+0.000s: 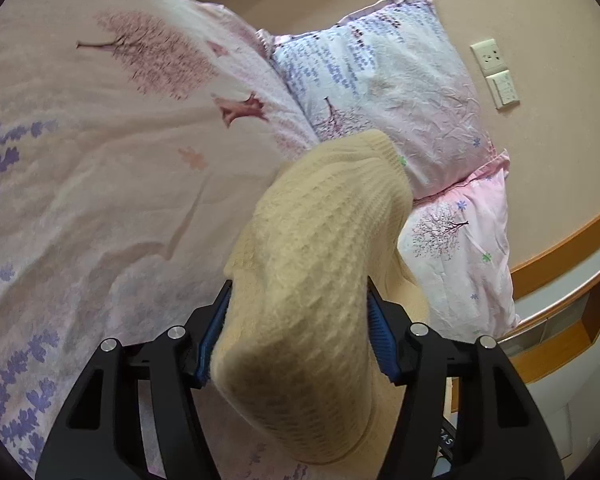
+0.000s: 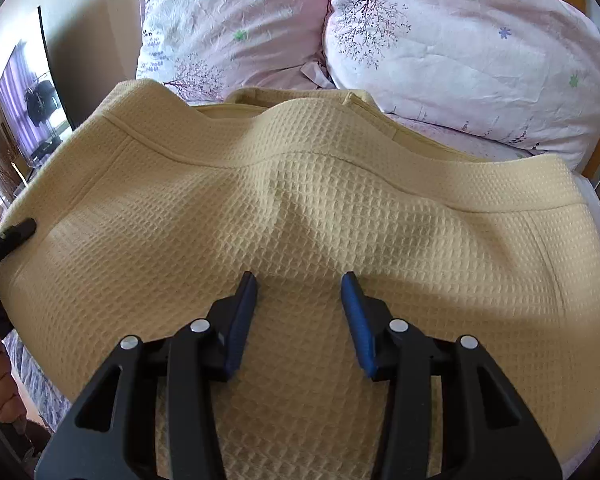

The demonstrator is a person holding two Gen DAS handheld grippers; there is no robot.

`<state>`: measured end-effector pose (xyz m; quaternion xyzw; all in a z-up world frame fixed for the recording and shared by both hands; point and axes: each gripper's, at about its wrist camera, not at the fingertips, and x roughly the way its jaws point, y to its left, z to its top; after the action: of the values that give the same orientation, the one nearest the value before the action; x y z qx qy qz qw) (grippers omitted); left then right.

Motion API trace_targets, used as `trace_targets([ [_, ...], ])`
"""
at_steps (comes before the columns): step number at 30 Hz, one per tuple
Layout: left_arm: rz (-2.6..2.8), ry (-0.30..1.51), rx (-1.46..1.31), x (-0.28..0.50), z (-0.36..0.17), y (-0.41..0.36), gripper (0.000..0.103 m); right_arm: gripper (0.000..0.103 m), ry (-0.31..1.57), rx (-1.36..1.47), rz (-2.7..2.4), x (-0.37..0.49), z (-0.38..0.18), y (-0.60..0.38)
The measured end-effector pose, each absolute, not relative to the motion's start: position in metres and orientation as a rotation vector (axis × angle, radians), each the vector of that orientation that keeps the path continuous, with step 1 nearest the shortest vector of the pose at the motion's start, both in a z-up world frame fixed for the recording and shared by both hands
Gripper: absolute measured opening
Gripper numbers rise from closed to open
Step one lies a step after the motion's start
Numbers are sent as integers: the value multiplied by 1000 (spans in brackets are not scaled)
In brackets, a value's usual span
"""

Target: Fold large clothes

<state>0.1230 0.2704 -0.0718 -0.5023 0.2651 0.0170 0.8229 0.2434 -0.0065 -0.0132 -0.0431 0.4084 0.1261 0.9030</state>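
A cream waffle-knit garment [image 2: 300, 208] lies spread on the bed below the pillows. My right gripper [image 2: 300, 280] hovers just over its middle, jaws apart and empty. In the left wrist view my left gripper [image 1: 298, 292] has a thick bunch of the same cream garment [image 1: 312, 248] filling the space between its blue pads, raised above the bed; the fingertips are hidden by the cloth. The left gripper's black finger [image 2: 18, 232] shows at the garment's left edge in the right wrist view.
Pink floral duvet [image 1: 120, 140] covers the bed. Two floral pillows [image 2: 460, 40] [image 2: 228, 20] lie at the head. A wooden headboard ledge [image 1: 560, 264] and wall sockets [image 1: 496, 72] are to the right. A mirror [image 2: 32, 100] stands at left.
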Motion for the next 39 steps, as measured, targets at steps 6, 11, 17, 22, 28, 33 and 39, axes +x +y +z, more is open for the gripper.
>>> trace_targets([
  [6, 45, 562, -1039, 127, -69, 267, 63, 47, 824, -106, 250, 241, -16, -9],
  [11, -4, 500, -909, 130, -42, 256, 42, 47, 819, -116, 239, 242, -22, -7],
  [17, -139, 368, -677, 141, 23, 217, 37, 47, 818, -110, 240, 242, -27, -9],
  [22, -332, 280, -517, 154, 70, 163, 37, 47, 822, -73, 257, 244, -29, -16],
  [28, -526, 258, -402, 168, 88, 93, 37, 47, 816, -51, 304, 243, -25, -27],
  [33, -649, 278, -361, 176, 86, 46, 37, 58, 736, 10, 273, 213, -2, -92],
  [39, -741, 338, -292, 185, 69, -13, 37, 62, 637, 129, 58, 190, 26, -206],
])
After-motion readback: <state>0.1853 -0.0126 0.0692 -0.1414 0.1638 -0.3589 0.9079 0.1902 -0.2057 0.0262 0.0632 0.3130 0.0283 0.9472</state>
